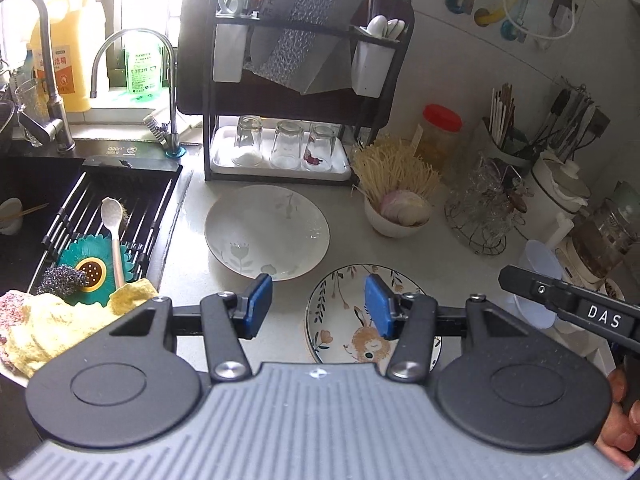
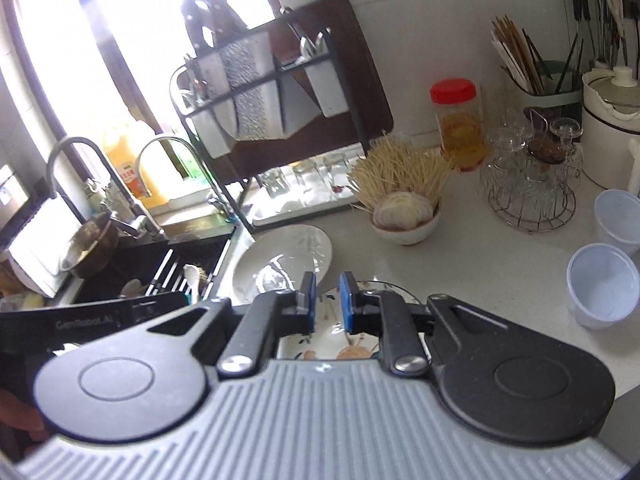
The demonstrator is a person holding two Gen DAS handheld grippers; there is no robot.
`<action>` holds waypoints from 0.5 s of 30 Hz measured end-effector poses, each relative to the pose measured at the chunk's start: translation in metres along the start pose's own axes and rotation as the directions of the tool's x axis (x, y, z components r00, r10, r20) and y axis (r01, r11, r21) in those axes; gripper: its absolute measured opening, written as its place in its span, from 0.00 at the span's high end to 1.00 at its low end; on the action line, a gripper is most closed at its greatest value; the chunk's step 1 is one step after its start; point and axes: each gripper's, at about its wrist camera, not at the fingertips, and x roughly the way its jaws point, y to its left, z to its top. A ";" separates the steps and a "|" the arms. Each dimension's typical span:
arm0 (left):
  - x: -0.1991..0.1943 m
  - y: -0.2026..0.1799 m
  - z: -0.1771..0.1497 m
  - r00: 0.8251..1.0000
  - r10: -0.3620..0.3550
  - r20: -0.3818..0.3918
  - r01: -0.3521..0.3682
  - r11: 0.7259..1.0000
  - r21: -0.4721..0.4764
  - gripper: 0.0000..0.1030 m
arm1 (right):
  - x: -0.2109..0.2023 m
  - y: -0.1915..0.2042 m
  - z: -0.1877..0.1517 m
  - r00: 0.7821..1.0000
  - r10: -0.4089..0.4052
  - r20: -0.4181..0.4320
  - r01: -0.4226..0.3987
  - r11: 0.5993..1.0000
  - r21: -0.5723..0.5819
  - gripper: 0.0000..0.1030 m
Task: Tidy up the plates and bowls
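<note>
The left gripper hangs tilted downward, its blue pads set well apart with nothing between them. The right gripper also tilts downward, pads nearly together, empty. Fingers of a hand wrap its handle.

Left gripper is covering part of rabbit plate; right wrist view is blurring, window glare washing out bottles.

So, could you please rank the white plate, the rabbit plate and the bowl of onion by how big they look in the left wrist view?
1. white plate
2. rabbit plate, though partly hidden and nearer the camera, so unsure
3. bowl of onion
</note>
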 end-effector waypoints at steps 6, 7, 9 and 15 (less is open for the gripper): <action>-0.029 0.010 -0.020 1.000 -0.010 0.016 0.010 1.000 -0.003 0.44 | -0.022 0.021 -0.015 1.000 0.008 0.013 -0.008 1.000 -0.002 0.84; -0.033 0.013 -0.024 1.000 -0.008 0.017 0.008 1.000 -0.003 0.44 | -0.024 0.023 -0.019 1.000 0.007 0.009 -0.007 1.000 -0.002 0.84; -0.043 0.017 -0.031 1.000 0.000 0.021 0.000 1.000 0.000 0.44 | -0.028 0.029 -0.026 1.000 0.009 -0.001 -0.009 1.000 -0.001 0.84; -0.061 0.031 -0.045 1.000 0.011 0.024 -0.010 1.000 -0.018 0.44 | -0.036 0.046 -0.039 1.000 0.015 -0.010 -0.015 1.000 -0.014 0.84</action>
